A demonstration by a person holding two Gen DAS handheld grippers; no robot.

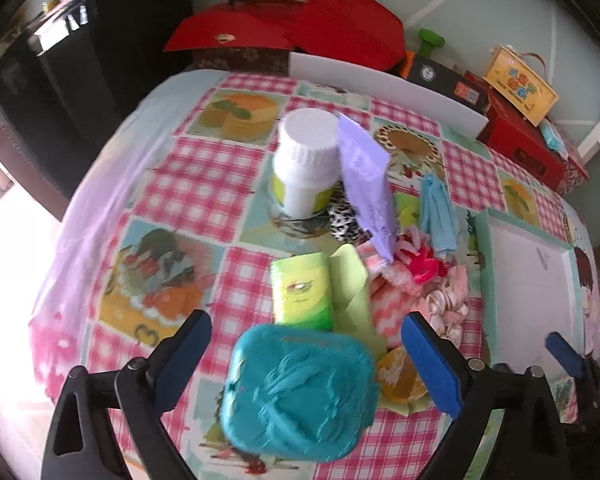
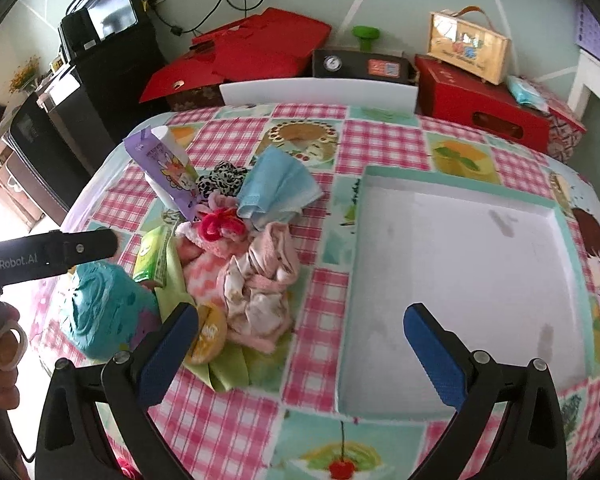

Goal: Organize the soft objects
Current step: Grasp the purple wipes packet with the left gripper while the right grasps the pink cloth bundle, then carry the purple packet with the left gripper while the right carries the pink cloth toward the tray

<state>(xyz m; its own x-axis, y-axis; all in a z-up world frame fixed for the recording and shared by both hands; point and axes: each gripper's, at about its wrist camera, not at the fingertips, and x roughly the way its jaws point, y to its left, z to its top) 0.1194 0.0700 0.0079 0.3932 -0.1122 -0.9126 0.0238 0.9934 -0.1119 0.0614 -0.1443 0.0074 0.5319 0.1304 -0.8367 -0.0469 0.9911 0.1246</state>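
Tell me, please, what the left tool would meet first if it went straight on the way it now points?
Most likely the teal case: it lies right between the open fingers of the left tool. The green packet sits just beyond it. Depth is hard to judge in the fisheye view, so the tool might pass just above the case.

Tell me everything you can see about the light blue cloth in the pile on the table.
The light blue cloth is a thin, soft fabric, loosely folded into layers with its edges showing. It lies flat-ish at the far side of the pile on the checked tablecloth, beside the leopard-print fabric and above the pink cloths. It is left of the white tray, outside it. Neither gripper touches it.
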